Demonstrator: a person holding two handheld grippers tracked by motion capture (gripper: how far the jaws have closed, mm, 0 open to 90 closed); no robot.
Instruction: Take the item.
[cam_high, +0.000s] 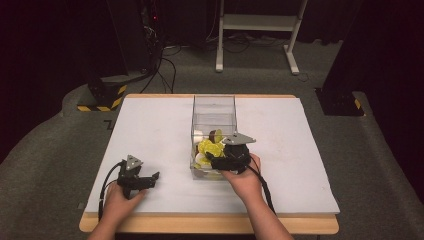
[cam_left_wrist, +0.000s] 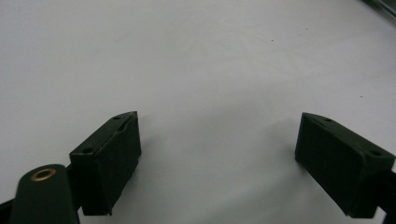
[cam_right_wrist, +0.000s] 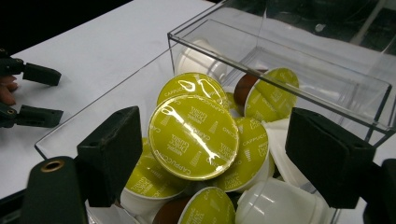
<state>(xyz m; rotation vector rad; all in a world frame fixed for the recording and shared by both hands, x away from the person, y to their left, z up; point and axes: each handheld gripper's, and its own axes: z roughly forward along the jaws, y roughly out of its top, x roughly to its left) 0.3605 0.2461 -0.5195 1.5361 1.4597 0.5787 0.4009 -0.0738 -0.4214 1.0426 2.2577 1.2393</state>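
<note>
Fingers (cam_right_wrist: 109, 158) of my right gripper (cam_right_wrist: 219, 158) parted, straddling top capsule (cam_right_wrist: 194, 136): light, rigid cup, slick foil lid; I grip sidewalls.

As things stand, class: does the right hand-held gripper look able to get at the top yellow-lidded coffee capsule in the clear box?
Probably yes. The right hand-held gripper hangs over the open-topped clear box, jaws apart on either side of the top capsule. No lid or wall lies between them, though neighbouring capsules crowd close.
</note>
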